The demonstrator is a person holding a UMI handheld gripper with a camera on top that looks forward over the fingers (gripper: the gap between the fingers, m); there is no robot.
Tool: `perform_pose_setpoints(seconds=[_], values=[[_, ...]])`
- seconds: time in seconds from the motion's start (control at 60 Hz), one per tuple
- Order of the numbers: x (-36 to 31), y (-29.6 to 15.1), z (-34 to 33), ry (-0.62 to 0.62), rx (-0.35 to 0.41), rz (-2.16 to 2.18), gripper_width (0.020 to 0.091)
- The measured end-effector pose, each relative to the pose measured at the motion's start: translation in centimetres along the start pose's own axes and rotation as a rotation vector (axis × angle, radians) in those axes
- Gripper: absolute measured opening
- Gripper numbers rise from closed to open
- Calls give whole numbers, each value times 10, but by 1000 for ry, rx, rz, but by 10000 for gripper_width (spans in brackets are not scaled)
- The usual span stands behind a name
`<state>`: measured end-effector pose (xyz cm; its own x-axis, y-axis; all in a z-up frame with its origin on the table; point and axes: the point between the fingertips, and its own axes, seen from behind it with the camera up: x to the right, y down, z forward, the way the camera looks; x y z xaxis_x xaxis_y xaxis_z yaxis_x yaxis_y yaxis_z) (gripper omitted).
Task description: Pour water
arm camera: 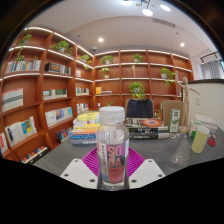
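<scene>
One water bottle point(112, 140) sits clamped upright between both fingers of the gripper point(112, 172), pads pressing its label — cap apparently on. A clear cup point(181, 148) stands far right on the table point(150, 152); tilt slowly over its rim. Open room right — boxes point(148, 127) crowd behind.

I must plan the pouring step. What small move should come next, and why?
Probably carry the bottle toward the yellow-green cup. The tool appears shut on the upright bottle, and the cup stands beyond on the table, apart from it.
</scene>
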<state>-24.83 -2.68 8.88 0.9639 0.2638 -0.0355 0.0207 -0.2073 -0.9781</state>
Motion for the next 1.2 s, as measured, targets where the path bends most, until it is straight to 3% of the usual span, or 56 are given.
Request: perform_pose_setpoints(seconds=[0.1,0.2,0.483,0.75,1.1,1.2], values=[[17,-6,-5,43,-19,50,336],[48,-26,-10,55,30,236,337],[174,-85,-5,2,291,980,335],[252,-128,12,-92,460,1488,335],[317,-125,22,-167,626,2039,334],[322,-115,26,-163,612,2096,335]])
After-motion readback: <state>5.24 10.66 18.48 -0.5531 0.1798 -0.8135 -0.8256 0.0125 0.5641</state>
